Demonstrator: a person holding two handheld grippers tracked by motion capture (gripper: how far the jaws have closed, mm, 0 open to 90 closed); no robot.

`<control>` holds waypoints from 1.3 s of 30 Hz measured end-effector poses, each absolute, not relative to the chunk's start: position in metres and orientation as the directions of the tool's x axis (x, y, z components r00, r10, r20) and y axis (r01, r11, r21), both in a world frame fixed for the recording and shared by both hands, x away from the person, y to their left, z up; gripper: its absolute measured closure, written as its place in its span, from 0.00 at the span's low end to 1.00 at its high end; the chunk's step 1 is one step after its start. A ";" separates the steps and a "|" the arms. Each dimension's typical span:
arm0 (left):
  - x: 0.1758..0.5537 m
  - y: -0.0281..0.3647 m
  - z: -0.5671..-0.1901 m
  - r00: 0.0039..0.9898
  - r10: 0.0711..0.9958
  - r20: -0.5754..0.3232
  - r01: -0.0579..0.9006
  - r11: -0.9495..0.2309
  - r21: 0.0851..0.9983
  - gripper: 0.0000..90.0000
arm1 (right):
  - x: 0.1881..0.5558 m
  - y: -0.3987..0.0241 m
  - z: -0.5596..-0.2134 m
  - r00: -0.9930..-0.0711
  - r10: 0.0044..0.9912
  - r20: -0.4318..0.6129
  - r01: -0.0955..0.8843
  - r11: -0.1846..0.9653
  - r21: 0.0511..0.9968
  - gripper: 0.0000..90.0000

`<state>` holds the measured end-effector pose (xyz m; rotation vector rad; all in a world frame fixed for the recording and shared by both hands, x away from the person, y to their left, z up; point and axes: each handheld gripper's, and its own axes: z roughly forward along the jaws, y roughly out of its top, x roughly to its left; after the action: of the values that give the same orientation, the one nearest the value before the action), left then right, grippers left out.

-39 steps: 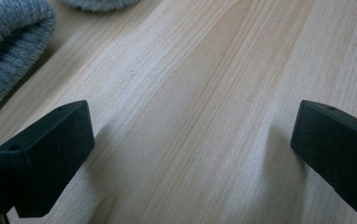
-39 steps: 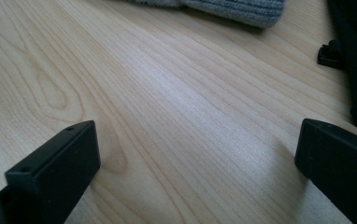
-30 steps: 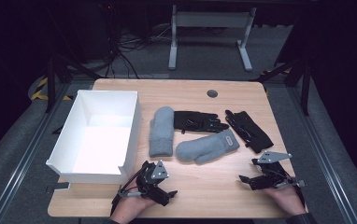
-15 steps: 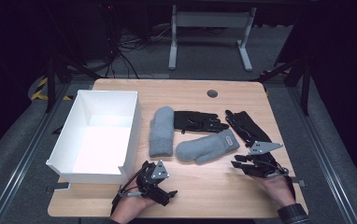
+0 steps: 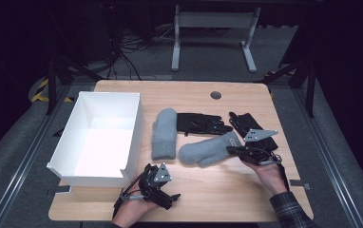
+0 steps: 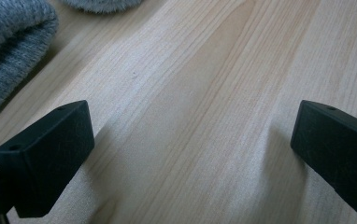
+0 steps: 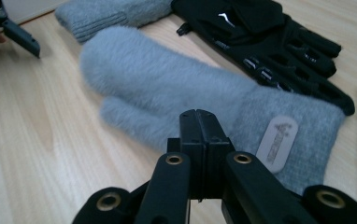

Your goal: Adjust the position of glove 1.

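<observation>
The right gripper (image 5: 233,151) is moving in from the near right edge of the worktop (image 5: 203,194) toward the cuff of the fuzzy grey mitten (image 5: 208,150), which is lying mid-worktop beside the knit mitten (image 5: 164,134). Its jaws have just been closing and are now meeting on nothing, so no grasp is made yet. The left gripper (image 6: 186,154) is resting wide open near the white box (image 5: 132,137).

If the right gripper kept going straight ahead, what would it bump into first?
Probably the fluffy grey mitten. The right gripper, jaws just closed on nothing, points right at its cuff end, though how near is hard to tell.
</observation>
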<state>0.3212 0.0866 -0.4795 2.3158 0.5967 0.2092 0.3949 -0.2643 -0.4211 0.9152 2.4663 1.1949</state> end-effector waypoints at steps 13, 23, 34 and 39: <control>0.321 0.087 -0.479 0.878 0.478 -0.022 0.359 -0.629 0.689 0.00 | 0.433 -0.250 -0.434 -0.759 0.651 0.020 0.448 0.500 0.741 1.00; 0.321 0.087 -0.480 0.877 0.480 -0.022 0.361 -0.628 0.689 0.00 | 0.430 -0.240 -0.446 -0.784 0.620 -0.001 0.453 0.573 0.683 1.00; 0.320 0.087 -0.479 0.876 0.481 -0.020 0.361 -0.629 0.688 0.00 | 0.406 -0.240 -0.444 -0.807 0.590 0.013 0.448 0.598 0.664 1.00; 0.320 0.087 -0.479 0.876 0.481 -0.020 0.362 -0.629 0.688 0.00 | 0.394 -0.240 -0.443 -0.818 0.576 0.018 0.445 0.611 0.654 1.00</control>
<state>0.3203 0.0870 -0.4794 2.3156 0.6041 0.2136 0.3937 -0.2402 -0.4429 0.8465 2.6419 0.9935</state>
